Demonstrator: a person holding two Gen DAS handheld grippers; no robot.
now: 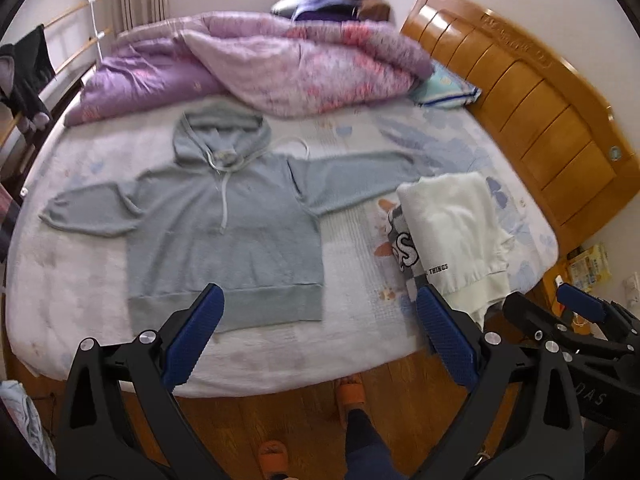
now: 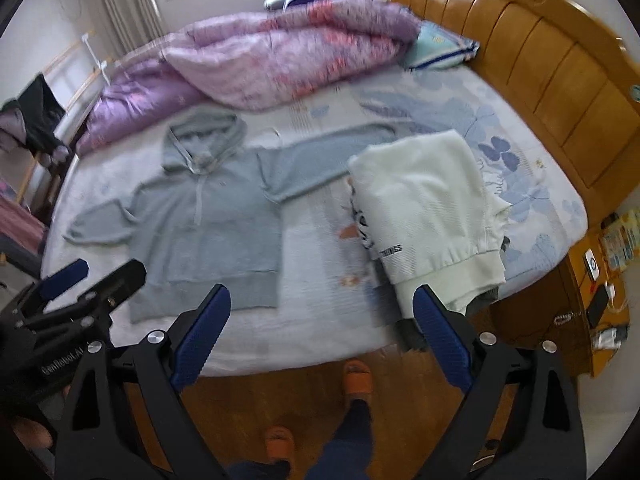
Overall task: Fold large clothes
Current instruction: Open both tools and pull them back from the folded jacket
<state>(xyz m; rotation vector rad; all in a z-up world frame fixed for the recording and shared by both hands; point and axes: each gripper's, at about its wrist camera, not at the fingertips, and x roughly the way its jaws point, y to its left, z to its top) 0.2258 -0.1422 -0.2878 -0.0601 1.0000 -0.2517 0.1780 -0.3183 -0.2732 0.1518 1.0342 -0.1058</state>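
Observation:
A grey-blue hoodie (image 1: pixel 224 232) lies flat on the bed, front up, hood toward the quilt and both sleeves spread out; it also shows in the right wrist view (image 2: pixel 208 224). My left gripper (image 1: pixel 320 328) is open and empty, held above the bed's near edge by the hoodie's hem. My right gripper (image 2: pixel 322 328) is open and empty, over the near edge between the hoodie and a folded white garment (image 2: pixel 428 208). The right gripper also shows in the left wrist view (image 1: pixel 560 312), and the left gripper in the right wrist view (image 2: pixel 80 280).
A folded white garment (image 1: pixel 452 232) lies on the bed's right side over other folded clothes. A bunched purple quilt (image 1: pixel 256 68) fills the far side. A wooden headboard (image 1: pixel 532 100) stands at right, with a nightstand (image 2: pixel 600 304). My feet in orange slippers (image 2: pixel 356 376) stand on the wood floor.

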